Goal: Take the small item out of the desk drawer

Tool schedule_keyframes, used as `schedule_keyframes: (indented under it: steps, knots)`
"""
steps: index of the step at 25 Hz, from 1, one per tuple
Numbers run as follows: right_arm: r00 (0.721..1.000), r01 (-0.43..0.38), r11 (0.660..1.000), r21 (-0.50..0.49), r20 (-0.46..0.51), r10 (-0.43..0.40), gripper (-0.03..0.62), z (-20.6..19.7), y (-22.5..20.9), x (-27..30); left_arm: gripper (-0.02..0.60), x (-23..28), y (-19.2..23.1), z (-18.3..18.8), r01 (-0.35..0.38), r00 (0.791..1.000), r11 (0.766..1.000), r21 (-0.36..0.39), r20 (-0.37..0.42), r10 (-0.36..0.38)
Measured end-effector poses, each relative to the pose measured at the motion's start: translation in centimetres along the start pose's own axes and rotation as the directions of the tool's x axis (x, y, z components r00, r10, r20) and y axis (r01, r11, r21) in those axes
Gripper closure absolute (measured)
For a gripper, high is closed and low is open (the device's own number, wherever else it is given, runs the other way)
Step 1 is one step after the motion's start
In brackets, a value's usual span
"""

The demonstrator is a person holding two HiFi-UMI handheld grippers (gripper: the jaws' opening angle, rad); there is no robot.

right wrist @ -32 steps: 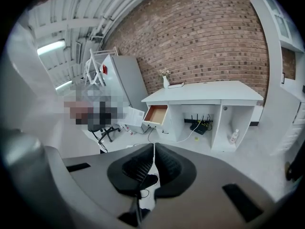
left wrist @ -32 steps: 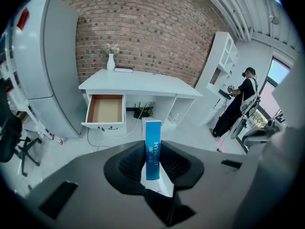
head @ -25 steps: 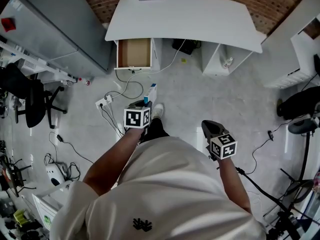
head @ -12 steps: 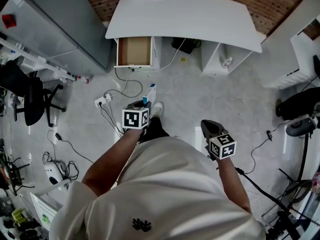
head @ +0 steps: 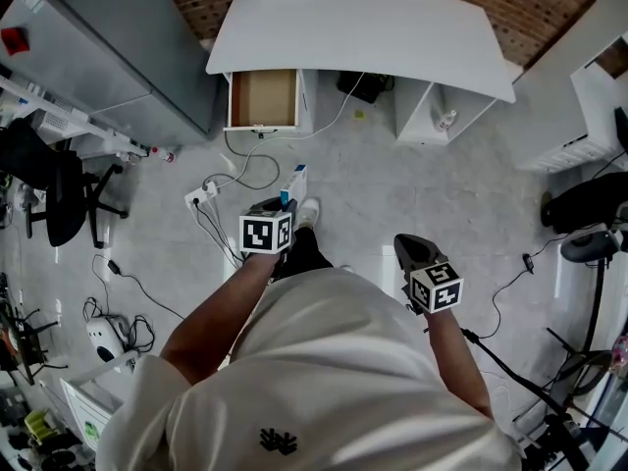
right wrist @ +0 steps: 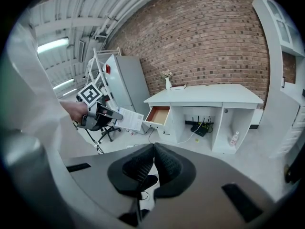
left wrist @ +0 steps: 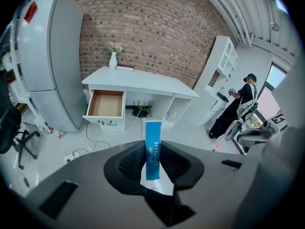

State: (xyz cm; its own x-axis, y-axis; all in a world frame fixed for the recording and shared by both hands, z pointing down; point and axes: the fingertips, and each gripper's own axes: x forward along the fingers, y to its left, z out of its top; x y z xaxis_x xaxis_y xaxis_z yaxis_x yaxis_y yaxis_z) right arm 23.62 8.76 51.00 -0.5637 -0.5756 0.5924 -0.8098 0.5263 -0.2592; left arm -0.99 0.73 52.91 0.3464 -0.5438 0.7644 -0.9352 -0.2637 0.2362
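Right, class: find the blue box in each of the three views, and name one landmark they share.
Head view: box left of centre, in the left gripper.
Left gripper view: box centre, upright between the jaws.
Right gripper view: box left of centre, white side showing.
Shared landmark: the open drawer.

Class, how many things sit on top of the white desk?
2. A vase stands at the back edge of the desk, above the open drawer; a red book lies beside it. Nothing seems hidden.
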Motion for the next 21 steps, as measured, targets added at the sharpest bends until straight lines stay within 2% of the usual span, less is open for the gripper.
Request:
schedule_keyframes:
  steps: [21]
  knots:
    - [1.0, -0.013, 0.999, 0.033, -0.017, 0.014, 0.565, 2.2, -1.7, 3.5, 0.482, 2.6, 2.0, 3.3, -0.002, 1.0, 1.0, 0.001, -0.024, 0.002]
